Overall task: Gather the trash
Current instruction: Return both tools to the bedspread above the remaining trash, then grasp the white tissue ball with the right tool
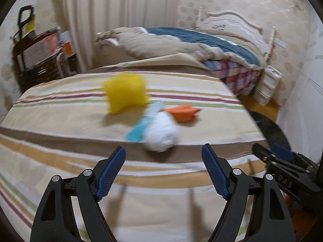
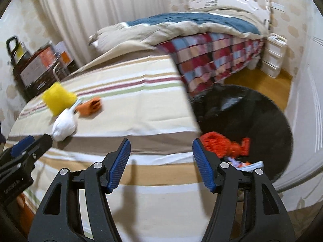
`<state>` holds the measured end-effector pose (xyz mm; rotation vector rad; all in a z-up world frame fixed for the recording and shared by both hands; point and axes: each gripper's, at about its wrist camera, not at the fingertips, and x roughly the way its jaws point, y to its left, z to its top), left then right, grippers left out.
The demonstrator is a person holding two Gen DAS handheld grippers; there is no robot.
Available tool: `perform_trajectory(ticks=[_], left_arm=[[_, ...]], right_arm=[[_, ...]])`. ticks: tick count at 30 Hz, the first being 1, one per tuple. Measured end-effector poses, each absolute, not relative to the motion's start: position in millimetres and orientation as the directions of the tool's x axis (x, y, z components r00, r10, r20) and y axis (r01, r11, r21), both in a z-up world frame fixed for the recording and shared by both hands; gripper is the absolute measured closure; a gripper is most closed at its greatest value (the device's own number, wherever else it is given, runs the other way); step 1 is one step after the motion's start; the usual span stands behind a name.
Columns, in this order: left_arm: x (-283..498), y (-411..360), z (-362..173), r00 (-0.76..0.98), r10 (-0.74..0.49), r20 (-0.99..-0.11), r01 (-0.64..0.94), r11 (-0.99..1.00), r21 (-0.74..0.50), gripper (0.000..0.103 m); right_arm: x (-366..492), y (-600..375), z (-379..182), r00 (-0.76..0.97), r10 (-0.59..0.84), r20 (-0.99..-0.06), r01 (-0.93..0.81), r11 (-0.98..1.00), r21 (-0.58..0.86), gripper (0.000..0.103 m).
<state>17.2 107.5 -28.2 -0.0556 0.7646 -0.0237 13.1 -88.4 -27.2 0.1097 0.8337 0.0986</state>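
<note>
Trash lies on a striped cloth (image 1: 60, 121): a crumpled white paper ball (image 1: 161, 135), a yellow sponge-like block (image 1: 126, 93), an orange folded paper (image 1: 184, 113) and a light blue strip (image 1: 141, 127). My left gripper (image 1: 163, 155) is open and empty, just short of the white ball. My right gripper (image 2: 160, 147) is open and empty over the cloth's right part; it shows at the right edge of the left wrist view (image 1: 280, 153). The right wrist view also shows the white ball (image 2: 64, 126), the yellow block (image 2: 57, 98), the orange paper (image 2: 90, 105) and a black trash bag (image 2: 242, 117) holding red-orange trash (image 2: 224, 145).
A bed (image 1: 201, 40) with a blue and beige quilt and a checked blanket (image 2: 212, 56) stands behind. A dark basket with boxes (image 1: 40, 54) is at the back left. White drawers (image 2: 274, 56) stand by the bed on the wooden floor.
</note>
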Motion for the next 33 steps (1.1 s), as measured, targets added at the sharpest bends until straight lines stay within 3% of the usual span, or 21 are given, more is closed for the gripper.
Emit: perform_trajectory(ticks=[11,20,33], left_arm=[[12.6,177.9,-42.3,0.681,0.094,-0.727,-0.157,0.987,-0.02,0.025],[15.6,208.8,-44.2,0.669,0.104,-0.736,-0.2,0.979,-0.044,0.025],[20.1,230.0,-44.4,0.671,0.097,-0.735,-0.227,0.971,-0.079,0.025]], right_arm=[[14.1,-17.1,-29.6,0.622,0.195,-0.759,-0.184,0.978,0.1,0.041],[23.3,37.2,-33.6,0.582,0.252,-0.773,-0.276,0.955,0.104,0.041],[46.5,67.0,-34.6,0.588,0.231,-0.775,-0.265,0.96,0.085,0.041]])
